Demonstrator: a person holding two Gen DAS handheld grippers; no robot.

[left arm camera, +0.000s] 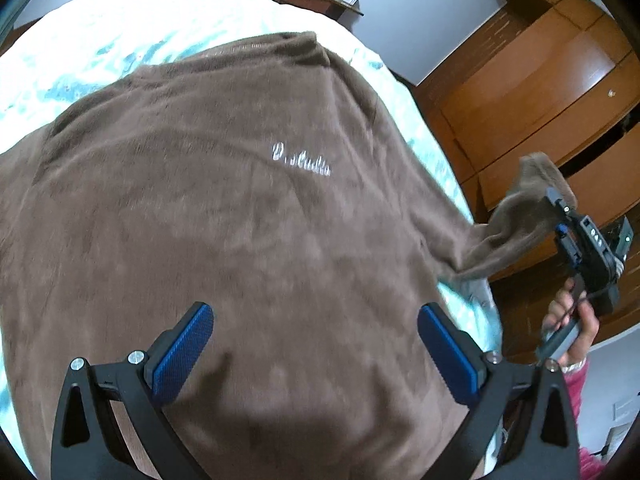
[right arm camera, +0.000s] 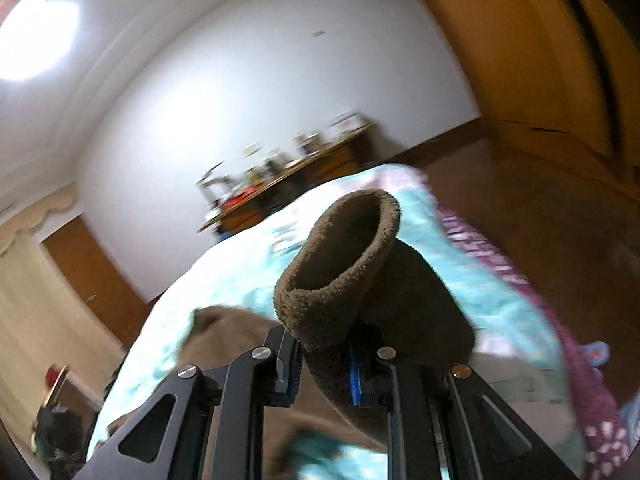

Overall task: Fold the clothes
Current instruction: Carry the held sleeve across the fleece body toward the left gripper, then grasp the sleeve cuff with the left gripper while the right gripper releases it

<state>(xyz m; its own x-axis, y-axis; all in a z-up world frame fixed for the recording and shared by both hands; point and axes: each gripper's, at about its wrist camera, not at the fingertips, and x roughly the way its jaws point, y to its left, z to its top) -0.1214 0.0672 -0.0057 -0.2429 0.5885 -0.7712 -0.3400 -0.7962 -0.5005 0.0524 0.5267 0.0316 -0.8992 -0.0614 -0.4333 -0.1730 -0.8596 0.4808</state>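
1. Your left gripper (left arm camera: pixel 316 344) hangs released, its two blue pads (left arm camera: pixel 182 350) spread wide with nothing between them, above the lower body of the brown fleece sweater (left arm camera: pixel 224 208).
2. Your right gripper (right arm camera: pixel 324 364) is clenched on the sleeve (right arm camera: pixel 348 264); the cuff rises past the pads and gapes open as a ring toward the far wall.
3. In the left wrist view your right hand (left arm camera: pixel 572 320) holds that gripper off the bed's right edge, above the wooden floor, so the sleeve stretches from the sweater's side out over the edge.
4. The one sweater lies flat on the bed (left arm camera: pixel 120 40), its long axis running from your left gripper toward the far end, the white lettering (left arm camera: pixel 302 160) face up.
5. Bare turquoise bedding lies open beyond the sweater's far edge.
6. One wooden wardrobe (left arm camera: pixel 540 92) stands across the floor strip to the right; one cluttered wooden desk (right arm camera: pixel 288 184) stands past the bed's far end.
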